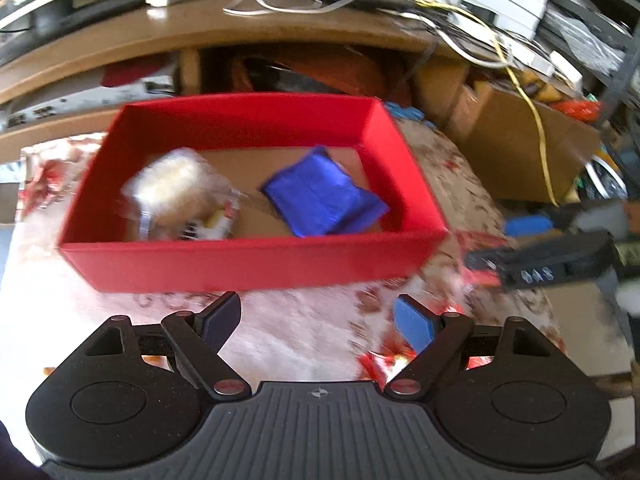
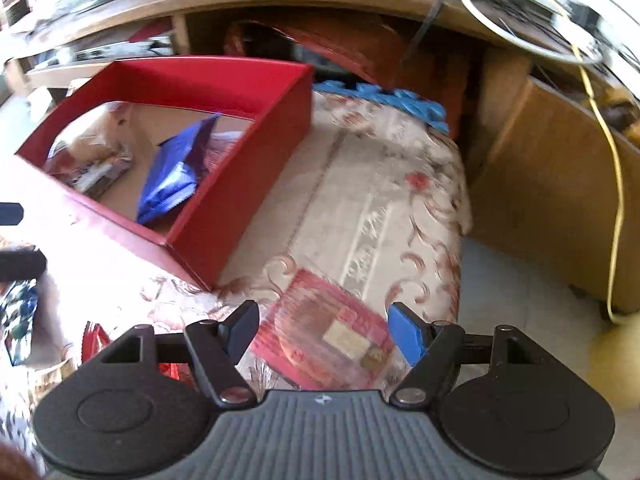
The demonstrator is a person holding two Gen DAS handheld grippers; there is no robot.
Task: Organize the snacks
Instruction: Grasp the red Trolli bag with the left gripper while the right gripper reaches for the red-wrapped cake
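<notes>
A red open box (image 1: 248, 266) stands on a floral cloth; it also shows in the right wrist view (image 2: 240, 184). Inside lie a blue foil packet (image 1: 320, 194) (image 2: 172, 176) and a clear bag of pale pastry (image 1: 180, 196) (image 2: 96, 148). My left gripper (image 1: 318, 318) is open and empty, just in front of the box's near wall. My right gripper (image 2: 324, 330) is open, low over a red snack packet (image 2: 328, 332) on the cloth right of the box. In the left wrist view the right gripper (image 1: 540, 264) sits to the right over a red wrapper (image 1: 480, 240).
More red wrappers lie under my left gripper (image 1: 384, 364) and at the lower left of the right wrist view (image 2: 94, 340). A dark patterned packet (image 2: 18, 320) lies at the far left. A wooden desk (image 1: 280, 28) with cables and cardboard boxes (image 1: 520, 144) stand behind. The cloth's right edge (image 2: 460, 240) drops to the floor.
</notes>
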